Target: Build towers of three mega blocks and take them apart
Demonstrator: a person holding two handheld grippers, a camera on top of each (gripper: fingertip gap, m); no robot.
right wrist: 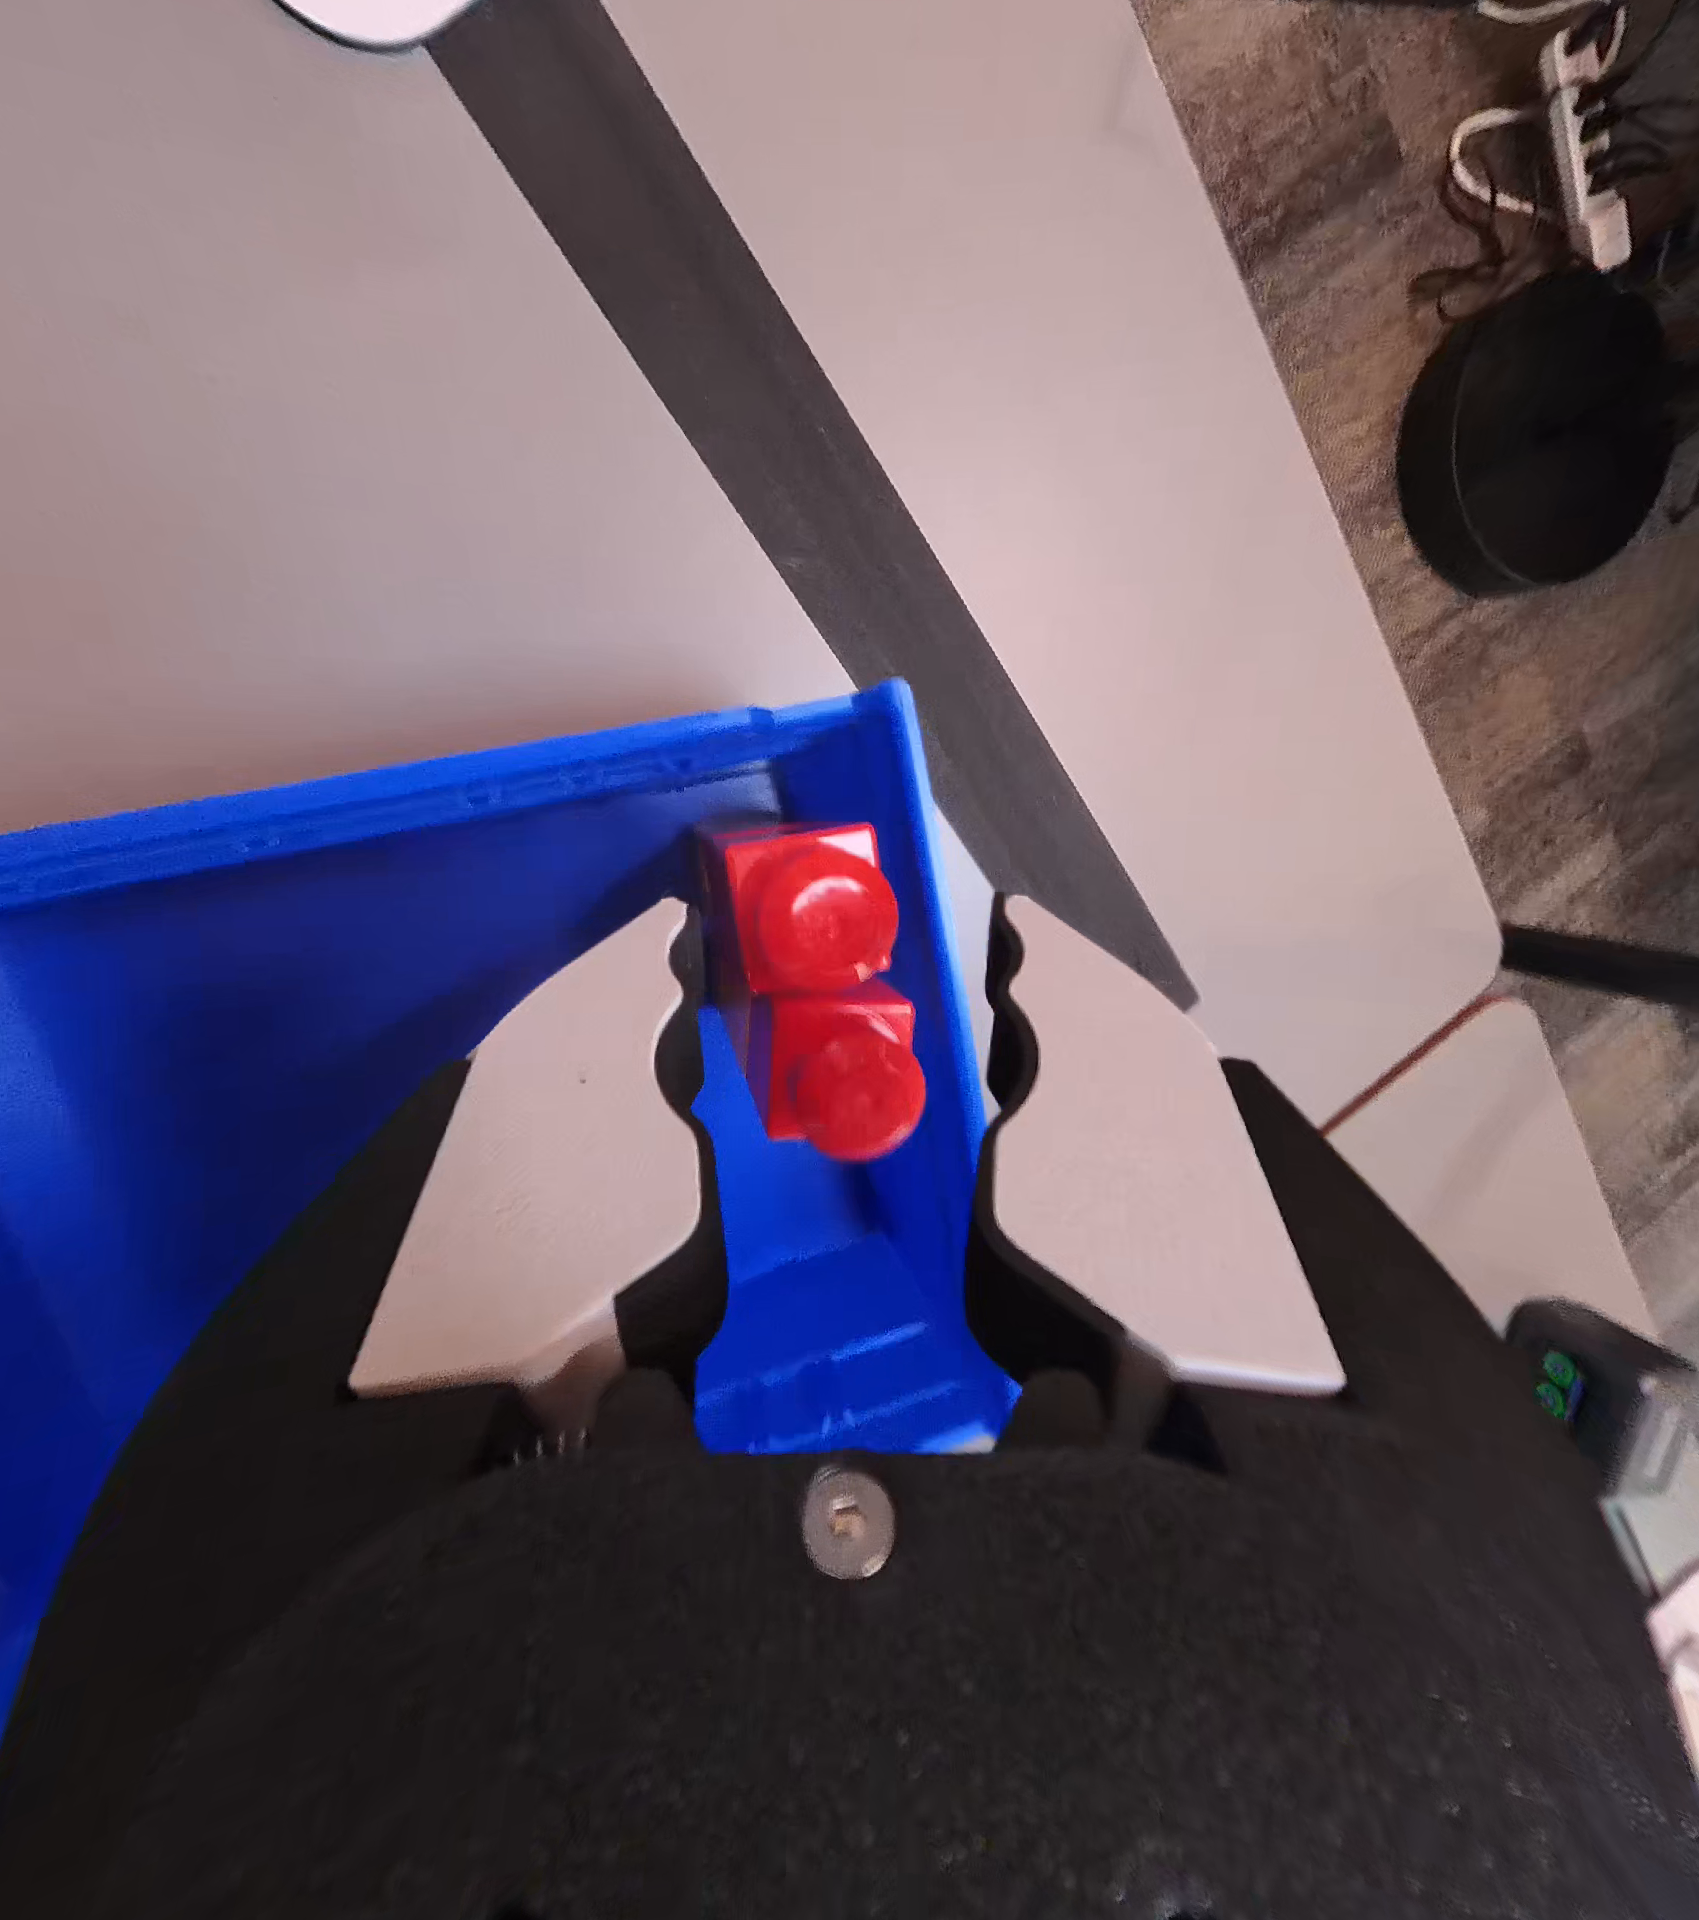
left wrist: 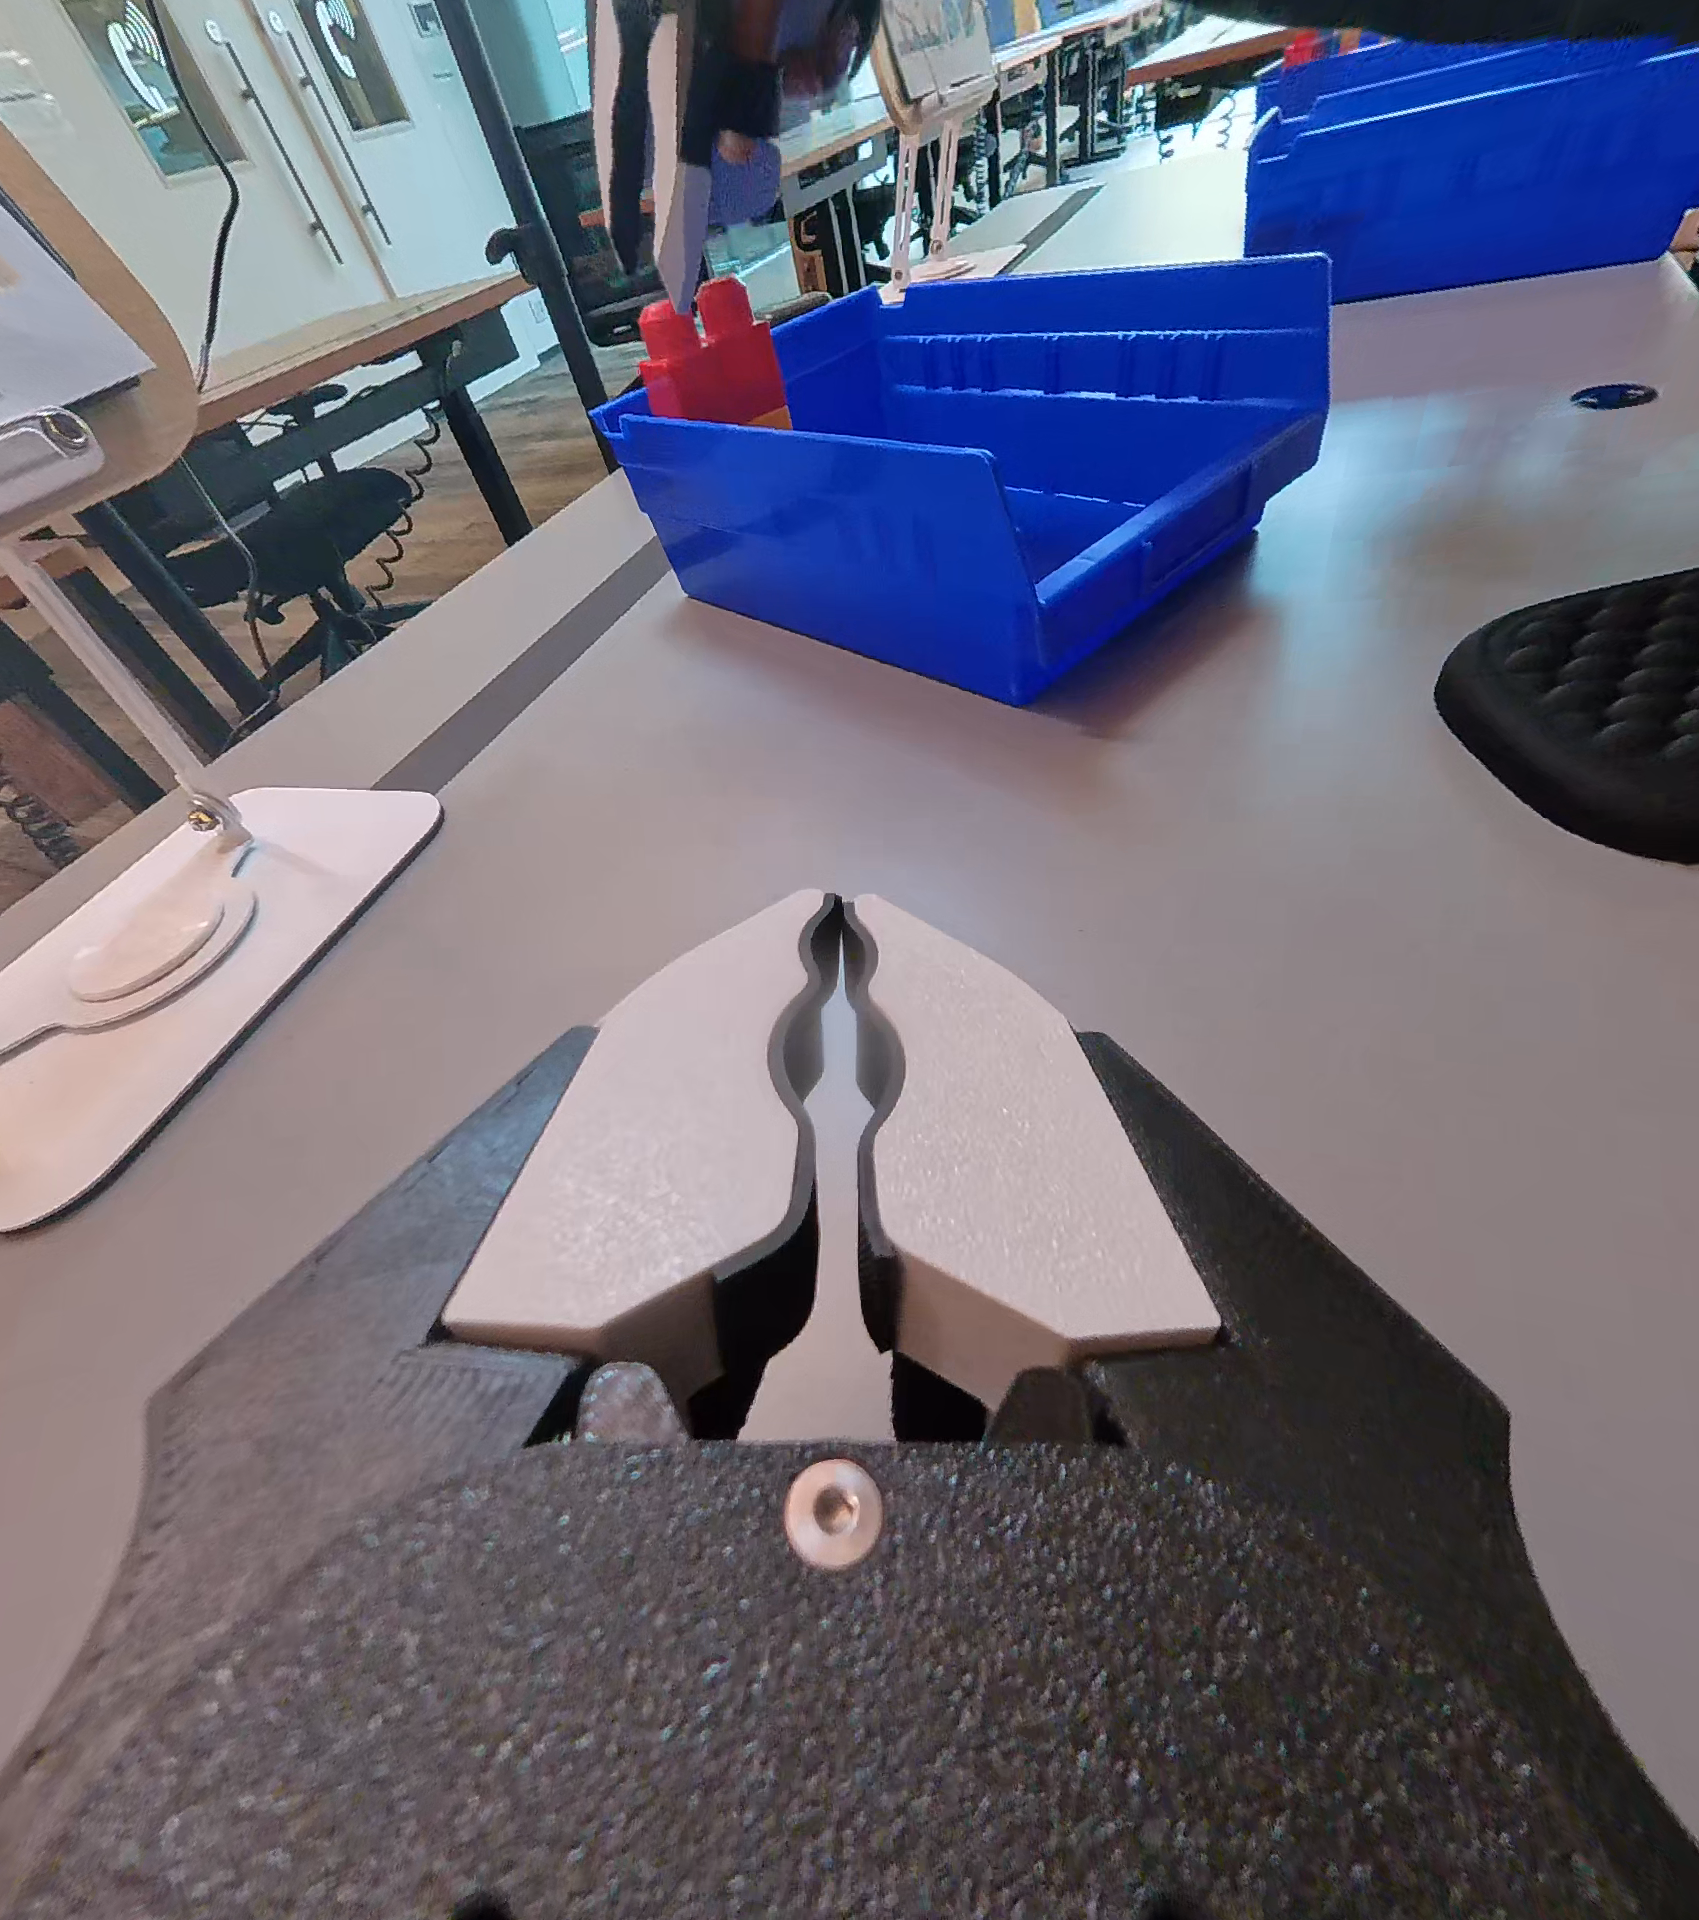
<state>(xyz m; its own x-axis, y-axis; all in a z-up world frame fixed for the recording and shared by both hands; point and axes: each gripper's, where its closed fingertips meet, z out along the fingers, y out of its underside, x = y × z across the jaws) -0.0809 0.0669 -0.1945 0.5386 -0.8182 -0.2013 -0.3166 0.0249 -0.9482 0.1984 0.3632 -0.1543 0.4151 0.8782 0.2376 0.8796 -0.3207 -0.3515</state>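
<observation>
The red block [right wrist: 809, 977] stands in a far corner of the blue bin [right wrist: 201, 935], studs up; seen from above in the right wrist view, its two studs line up along the bin's short end wall, so its long axis runs with that wall. In the left wrist view the same block [left wrist: 710, 358] rises above the bin's [left wrist: 928, 540] rim at the far left corner, with a strip of orange showing beneath it, so it sits on top of something orange, though how much is stacked below is hidden by the wall. The right gripper [right wrist: 840, 914] hangs over the block looking down, its jaws spread wide and holding nothing; the left finger sits just beside the block's edge and the right finger lies outside the bin wall, so block and wall both fall between them. From the left wrist view a pale fingertip of that gripper [left wrist: 684, 239] points down at the studs. The left gripper [left wrist: 840, 909] lies low over the grey table [left wrist: 1136, 1039], well short of the bin, its jaws pressed together at the tips and empty. A black pad [left wrist: 1655, 717] lies to the right, and a white stand [left wrist: 128, 987] to the left.
</observation>
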